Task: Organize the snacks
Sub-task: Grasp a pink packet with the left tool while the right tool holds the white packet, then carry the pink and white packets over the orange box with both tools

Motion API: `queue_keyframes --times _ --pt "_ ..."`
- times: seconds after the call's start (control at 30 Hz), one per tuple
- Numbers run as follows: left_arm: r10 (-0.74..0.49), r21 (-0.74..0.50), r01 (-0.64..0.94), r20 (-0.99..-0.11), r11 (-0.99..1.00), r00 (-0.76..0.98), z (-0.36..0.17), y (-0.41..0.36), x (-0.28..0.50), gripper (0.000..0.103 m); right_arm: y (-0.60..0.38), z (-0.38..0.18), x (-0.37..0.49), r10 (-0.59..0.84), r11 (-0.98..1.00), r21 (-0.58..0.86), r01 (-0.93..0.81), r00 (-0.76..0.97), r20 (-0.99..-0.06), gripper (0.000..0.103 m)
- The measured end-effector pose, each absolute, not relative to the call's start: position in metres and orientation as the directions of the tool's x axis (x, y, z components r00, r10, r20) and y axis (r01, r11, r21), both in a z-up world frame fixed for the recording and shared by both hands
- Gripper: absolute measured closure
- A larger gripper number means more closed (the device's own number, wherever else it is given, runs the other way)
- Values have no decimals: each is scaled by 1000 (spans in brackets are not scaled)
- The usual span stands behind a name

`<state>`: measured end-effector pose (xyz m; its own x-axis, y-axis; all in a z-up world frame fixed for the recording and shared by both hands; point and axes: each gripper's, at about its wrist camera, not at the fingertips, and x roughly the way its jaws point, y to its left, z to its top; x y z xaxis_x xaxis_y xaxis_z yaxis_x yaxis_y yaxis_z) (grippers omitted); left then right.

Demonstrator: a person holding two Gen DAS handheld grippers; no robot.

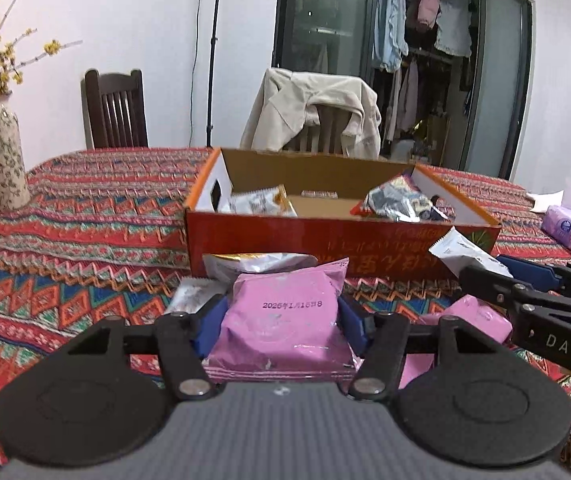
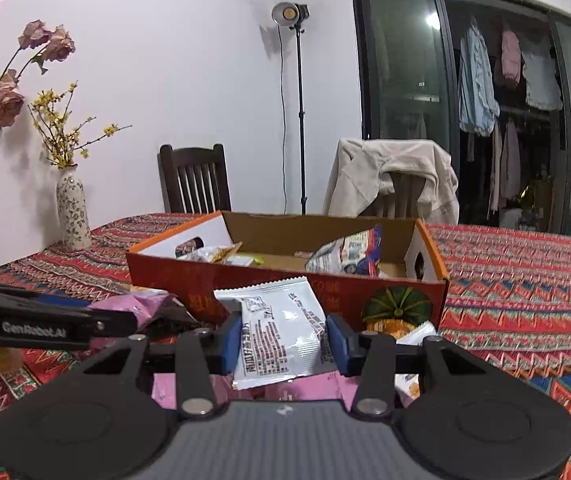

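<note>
Left gripper (image 1: pixel 281 316) is clamped on a pink snack packet (image 1: pixel 285 320), blue pads pressing both its sides, packet lifted just in front of the box. Right gripper (image 2: pixel 283 340) pinches a white snack packet (image 2: pixel 281 332) the same way, also held short of the box's near wall. So I have one snack in each gripper and neither is dropped in yet.

The open red cardboard box (image 1: pixel 325 236) sits mid-table on the patterned tablecloth (image 1: pixel 85 216). Already inside: a silver-and-orange packet (image 1: pixel 261 200) at the left end and a dark printed packet (image 1: pixel 397 200) at the right end; the middle floor of the box looks bare.

Still outside: a silver packet (image 1: pixel 261 260) lying against the box front, more pink packets (image 1: pixel 473 320) under and beside my grippers, and an orange-printed one (image 2: pixel 409 384) low right in the right wrist view. Exact count of loose ones I can't tell, grippers block them.

My read: task is partway, maybe under half. Two in, two in transit, several left.
</note>
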<state>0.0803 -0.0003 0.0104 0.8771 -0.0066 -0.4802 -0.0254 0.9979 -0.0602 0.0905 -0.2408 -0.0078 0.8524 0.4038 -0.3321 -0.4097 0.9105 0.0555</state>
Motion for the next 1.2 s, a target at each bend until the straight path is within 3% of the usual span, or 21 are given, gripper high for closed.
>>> queue_keyframes --times 0.6,1.03,1.2 --pt "19 -19 -26 -321 999 947 66 -5 112 41 -233 49 116 306 946 -28 -324 915 -263 59" --pt "74 11 -74 -243 997 967 71 -17 187 41 -211 57 196 234 971 24 -239 916 -325 59" --pt "88 -2 -92 -248 996 965 55 -9 207 41 -205 42 210 232 972 24 -235 927 -294 59"
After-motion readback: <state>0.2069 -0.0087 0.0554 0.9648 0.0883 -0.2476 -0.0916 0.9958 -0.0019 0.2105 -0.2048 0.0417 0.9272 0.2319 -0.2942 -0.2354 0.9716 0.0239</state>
